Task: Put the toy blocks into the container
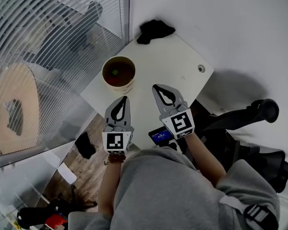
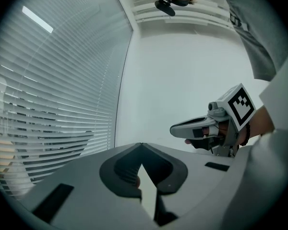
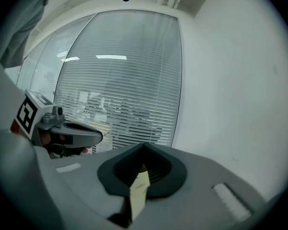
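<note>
The container is a round tub with a pale tan wall and a dark brown inside. It stands on the white tabletop near that top's left edge in the head view. On its dark floor lies a small green block; anything else in there is too small to make out.

The left claw is held above the near part of the tabletop, its tips aimed at the container and near it but not touching. Its jaws are together with nothing between them, as the left gripper view shows. The right claw is just beside it, over the middle of the tabletop and apart from the container. Its jaws are also pressed together and empty.

A crumpled black cloth lies at the tabletop's far corner, well apart from the container.
</note>
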{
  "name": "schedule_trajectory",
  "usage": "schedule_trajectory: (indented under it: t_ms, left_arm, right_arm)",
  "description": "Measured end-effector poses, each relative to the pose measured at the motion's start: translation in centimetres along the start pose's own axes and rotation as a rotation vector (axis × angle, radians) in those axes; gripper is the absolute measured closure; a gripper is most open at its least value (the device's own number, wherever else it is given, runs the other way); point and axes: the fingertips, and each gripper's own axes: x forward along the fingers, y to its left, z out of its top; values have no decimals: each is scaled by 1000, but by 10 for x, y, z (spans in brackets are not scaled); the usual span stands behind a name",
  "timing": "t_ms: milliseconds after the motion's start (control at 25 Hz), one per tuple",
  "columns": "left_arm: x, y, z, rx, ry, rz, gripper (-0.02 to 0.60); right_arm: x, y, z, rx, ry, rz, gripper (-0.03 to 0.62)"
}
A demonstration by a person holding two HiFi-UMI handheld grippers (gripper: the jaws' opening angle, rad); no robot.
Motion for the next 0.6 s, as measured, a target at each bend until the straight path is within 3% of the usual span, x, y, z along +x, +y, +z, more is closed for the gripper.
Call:
schedule_trajectory:
  t_ms: [600]
  left_arm:
    - [-6,-16,-16,-16,12,-20,574]
  right_arm:
    - [-20,-3,-13,-28,20,-17,582]
